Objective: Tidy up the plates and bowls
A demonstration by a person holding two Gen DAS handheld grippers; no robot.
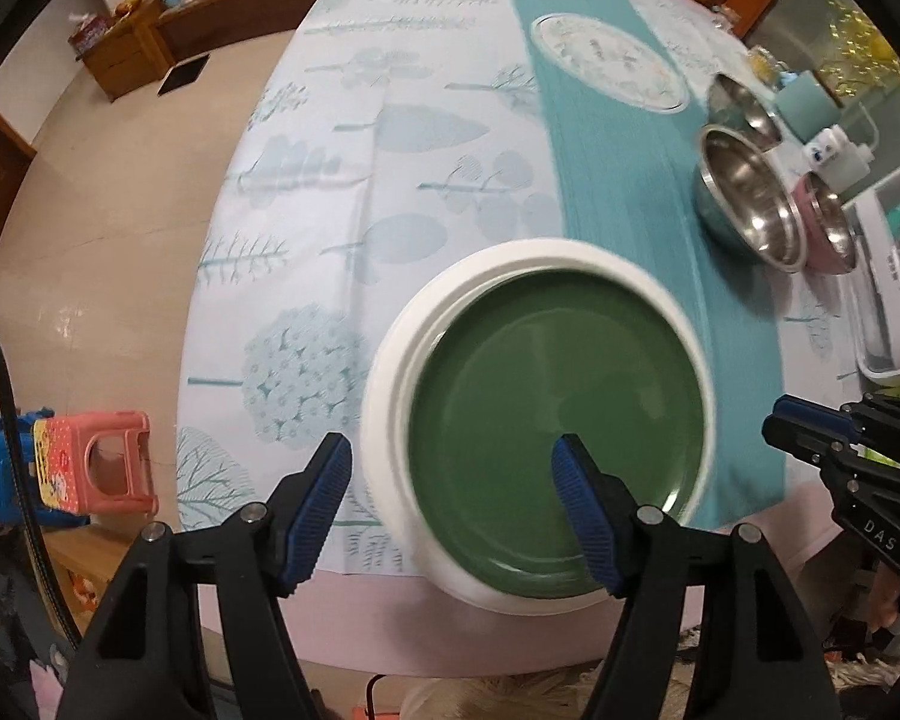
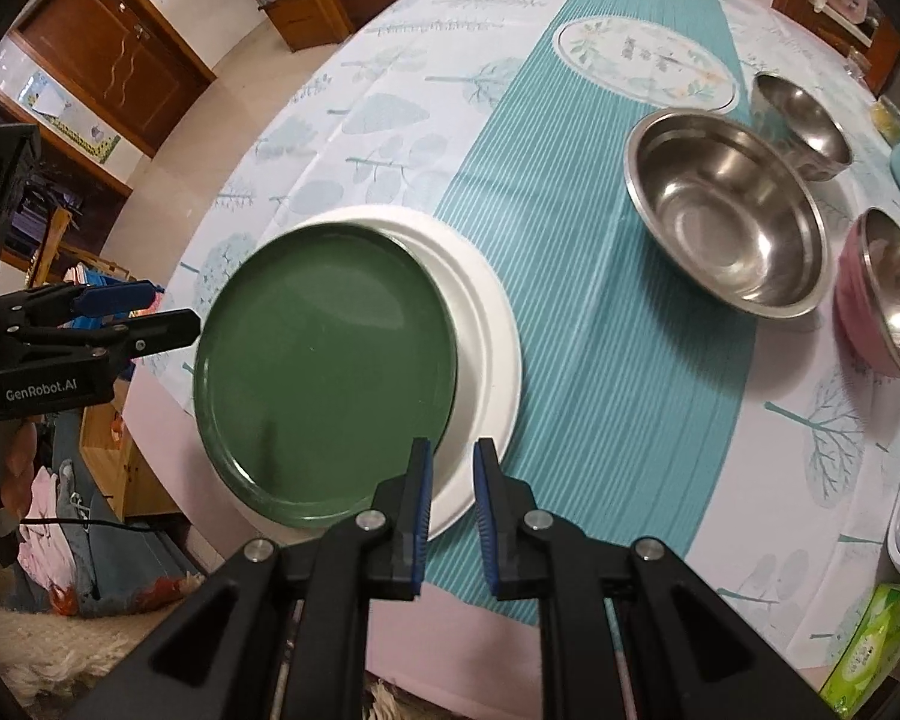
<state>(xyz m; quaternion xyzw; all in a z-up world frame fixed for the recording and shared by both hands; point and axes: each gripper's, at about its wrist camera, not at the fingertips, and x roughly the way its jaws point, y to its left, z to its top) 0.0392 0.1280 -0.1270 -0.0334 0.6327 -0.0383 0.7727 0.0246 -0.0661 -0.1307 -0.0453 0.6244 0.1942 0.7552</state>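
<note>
A green plate [image 1: 555, 426] [image 2: 324, 372] lies on a white plate [image 1: 384, 420] [image 2: 486, 354] near the table's front edge. My left gripper [image 1: 450, 468] is open, its fingers astride the stack's left rim, holding nothing. It also shows in the right wrist view [image 2: 168, 312]. My right gripper [image 2: 450, 468] is nearly closed and empty, just above the stack's near right rim; it shows in the left wrist view [image 1: 810, 426]. A large steel bowl [image 2: 726, 210] [image 1: 750, 204], a smaller steel bowl [image 2: 801, 120] and a pink-sided steel bowl [image 2: 888, 300] [image 1: 828, 228] stand to the right.
The table [image 2: 570, 300] has a leaf-print cloth with a teal runner. A white bin [image 1: 894, 276] stands at the right edge, a green tissue pack [image 2: 876, 648] near the front right. A pink stool [image 1: 102, 462] is on the floor at left.
</note>
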